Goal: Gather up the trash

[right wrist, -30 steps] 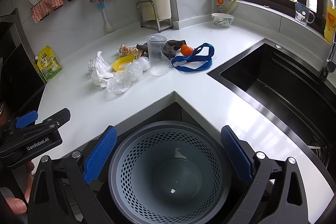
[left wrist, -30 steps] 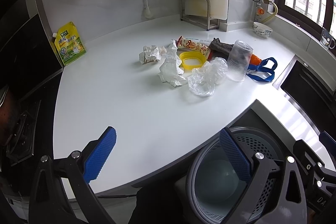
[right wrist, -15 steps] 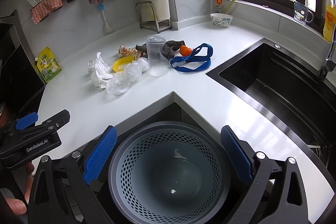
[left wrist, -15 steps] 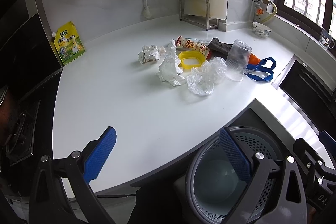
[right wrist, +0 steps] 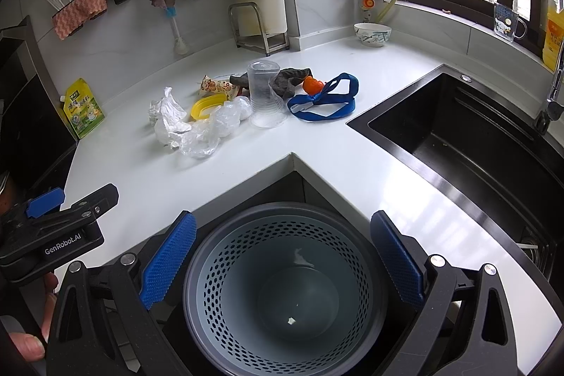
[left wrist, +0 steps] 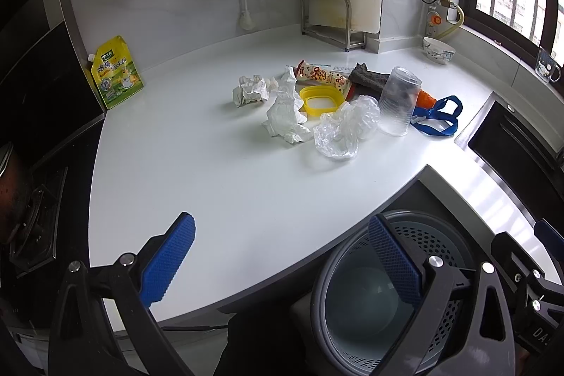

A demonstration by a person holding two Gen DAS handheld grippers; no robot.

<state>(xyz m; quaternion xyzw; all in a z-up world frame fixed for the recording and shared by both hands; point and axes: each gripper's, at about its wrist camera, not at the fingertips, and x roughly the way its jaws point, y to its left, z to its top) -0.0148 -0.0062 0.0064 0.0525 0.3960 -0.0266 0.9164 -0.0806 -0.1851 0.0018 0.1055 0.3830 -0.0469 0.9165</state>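
Our left gripper (left wrist: 282, 265) gapes wide, holding nothing; our right gripper (right wrist: 282, 265) spreads equally empty over the grey perforated bin (right wrist: 282, 217); on the white counter (left wrist: 197, 171) we count two crumpled tissues (left wrist: 285, 115), one plastic bag (left wrist: 347, 129), one clear cup (left wrist: 398, 104), one yellow ring (left wrist: 319, 97).

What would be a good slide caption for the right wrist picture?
Open right gripper hovering over a nearly empty perforated bin, with trash piled on the white counter beyond.
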